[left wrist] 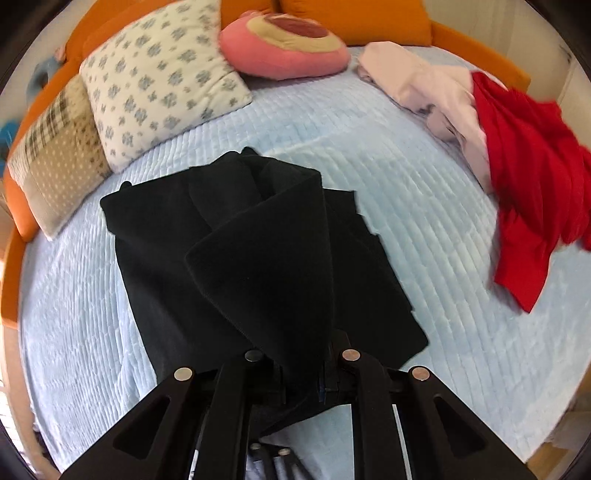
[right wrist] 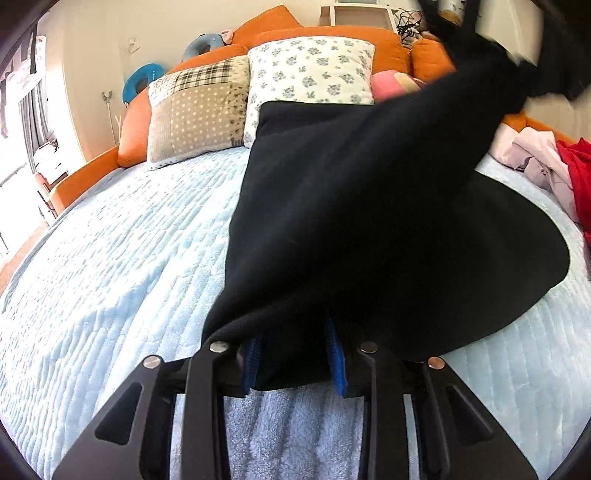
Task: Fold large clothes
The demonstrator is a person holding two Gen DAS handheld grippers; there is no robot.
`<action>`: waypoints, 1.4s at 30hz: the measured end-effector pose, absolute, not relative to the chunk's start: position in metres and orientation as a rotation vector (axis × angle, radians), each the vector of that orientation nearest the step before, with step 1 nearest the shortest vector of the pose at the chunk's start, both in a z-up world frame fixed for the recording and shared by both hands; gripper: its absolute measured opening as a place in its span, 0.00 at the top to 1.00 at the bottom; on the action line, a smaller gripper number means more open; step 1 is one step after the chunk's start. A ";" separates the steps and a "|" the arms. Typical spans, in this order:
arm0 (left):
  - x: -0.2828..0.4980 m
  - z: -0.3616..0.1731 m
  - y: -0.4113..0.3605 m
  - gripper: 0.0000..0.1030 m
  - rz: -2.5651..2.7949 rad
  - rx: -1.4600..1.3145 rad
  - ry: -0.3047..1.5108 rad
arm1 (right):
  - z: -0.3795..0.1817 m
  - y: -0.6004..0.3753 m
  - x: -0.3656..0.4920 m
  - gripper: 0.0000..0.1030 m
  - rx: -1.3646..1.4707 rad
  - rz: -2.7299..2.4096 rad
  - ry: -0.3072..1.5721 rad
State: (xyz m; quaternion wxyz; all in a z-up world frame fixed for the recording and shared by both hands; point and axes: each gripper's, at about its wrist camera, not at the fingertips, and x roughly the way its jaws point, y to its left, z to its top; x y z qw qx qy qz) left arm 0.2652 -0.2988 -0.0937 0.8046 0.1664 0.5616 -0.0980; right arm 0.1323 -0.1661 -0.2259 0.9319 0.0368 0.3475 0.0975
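Note:
A large black garment [left wrist: 258, 240] lies partly folded on the light blue quilt [left wrist: 424, 221]. In the left wrist view one flap of it rises in a cone into my left gripper [left wrist: 303, 369], which is shut on the cloth and points steeply down. In the right wrist view the same black garment [right wrist: 351, 203] stretches from the bed up to the blurred top right corner. My right gripper [right wrist: 293, 354] holds a near edge of it, and the cloth fills the gap between its blue pads [right wrist: 336, 365]. The fingertips of both grippers are hidden by fabric.
A floral pillow [left wrist: 162, 77], a patchwork pillow [left wrist: 59, 155] and a pink cushion [left wrist: 284, 48] lean on the orange bed surround [left wrist: 354, 22]. A pale pink garment [left wrist: 428, 85] and a red garment [left wrist: 528, 177] lie heaped at the right edge of the bed.

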 end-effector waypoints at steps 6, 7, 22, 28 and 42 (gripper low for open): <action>0.229 -0.118 -0.346 0.85 -0.239 0.477 1.183 | -0.229 -0.170 0.133 0.87 0.100 0.187 0.736; 0.226 -0.124 -0.349 0.85 -0.227 0.498 1.183 | -0.231 -0.170 0.134 0.87 0.099 0.192 0.749; 0.181 -0.185 -0.377 0.61 -0.174 0.718 1.169 | -0.236 -0.157 0.133 0.87 0.029 0.191 0.782; 0.169 -0.138 -0.379 0.40 -0.315 0.546 1.134 | -0.234 -0.158 0.138 0.88 0.032 0.194 0.788; 0.279 -0.020 -0.197 0.33 -0.257 0.129 1.053 | -0.234 -0.155 0.106 0.88 -0.254 0.259 0.817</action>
